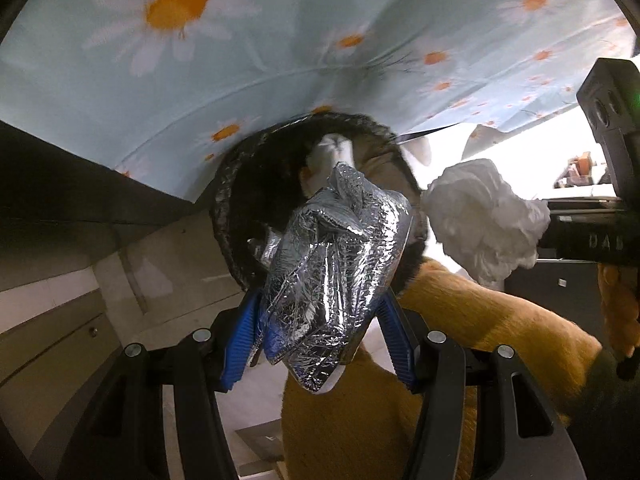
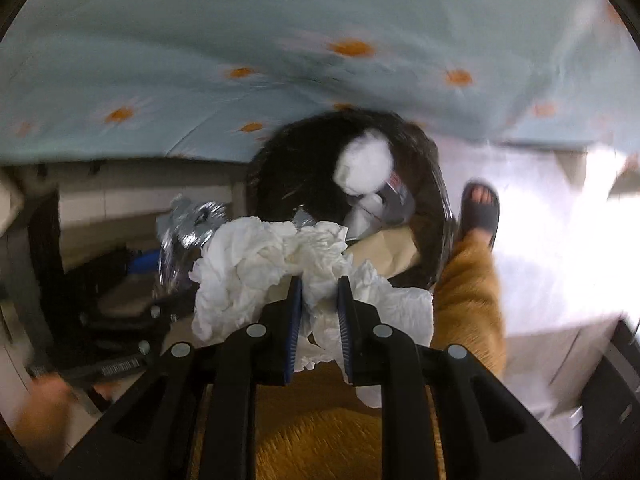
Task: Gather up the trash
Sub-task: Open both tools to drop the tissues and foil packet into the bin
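Note:
My left gripper [image 1: 316, 304] is shut on a crumpled silver foil wrapper [image 1: 332, 256] and holds it above the near rim of a black trash bin [image 1: 228, 204]. The bin has white paper [image 1: 332, 148] and other trash inside. My right gripper [image 2: 318, 284] is shut on a crumpled white tissue [image 2: 260, 268] and holds it just in front of the same bin [image 2: 280, 160]. The tissue [image 1: 484, 220] and the right gripper's body also show at the right of the left wrist view. The foil [image 2: 188, 224] shows at the left of the right wrist view.
A light blue cloth with daisies [image 1: 280, 40] hangs behind the bin. The person's leg in orange fleece trousers [image 1: 460, 340] and a foot in a dark slipper [image 2: 480, 208] are right of the bin. Pale tiled floor [image 1: 168, 264] lies on the left.

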